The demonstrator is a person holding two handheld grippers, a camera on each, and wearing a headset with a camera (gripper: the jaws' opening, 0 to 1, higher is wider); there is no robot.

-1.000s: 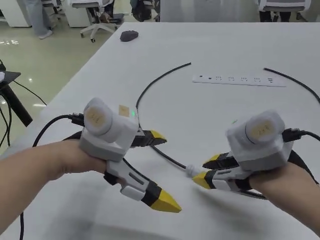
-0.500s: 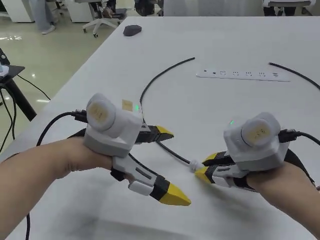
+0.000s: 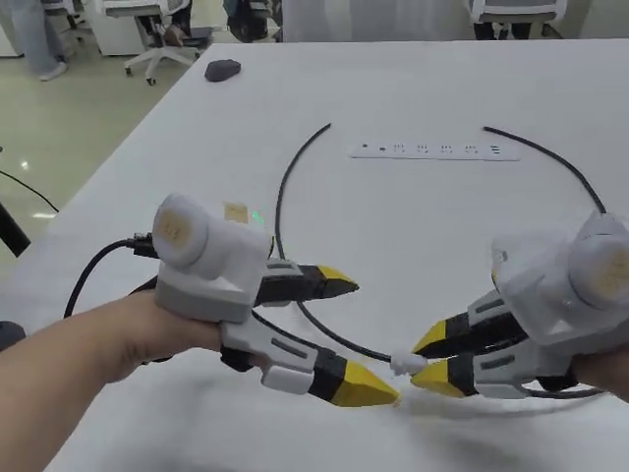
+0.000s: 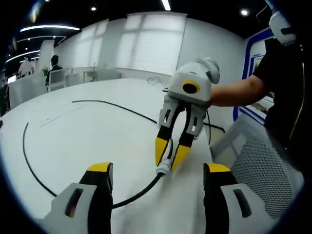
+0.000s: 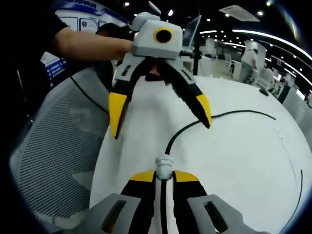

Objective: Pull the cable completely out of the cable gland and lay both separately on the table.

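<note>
Closest to the person, the right gripper (image 3: 429, 362) has its fingers pressed together on the cable (image 3: 278, 206) right behind the cable gland (image 3: 404, 364). The gland sticks out just past the yellow tips, low over the table (image 3: 413, 226). In the right gripper view the black line runs back between the two fingers, with the gland (image 5: 164, 168) at their ends. Facing it, the left gripper (image 3: 366, 339) has its fingers spread wide, one on each side of the gland, touching nothing and holding nothing.

The gland is on the cable, so the pull looks not yet begun, and the step in hand seems to be getting the second grip. The next move likely calls for the left fingers to close squarely on the small gland. After that, a straight pull apart along the cable's line should let it slide through rather than kink.

The gland is a small white ribbed piece. The cable is thin, black and limp, and it sweeps away in a wide curve toward a power strip (image 3: 432, 150). Farther off, a mouse (image 3: 223, 70) lies near the table's edge.
</note>
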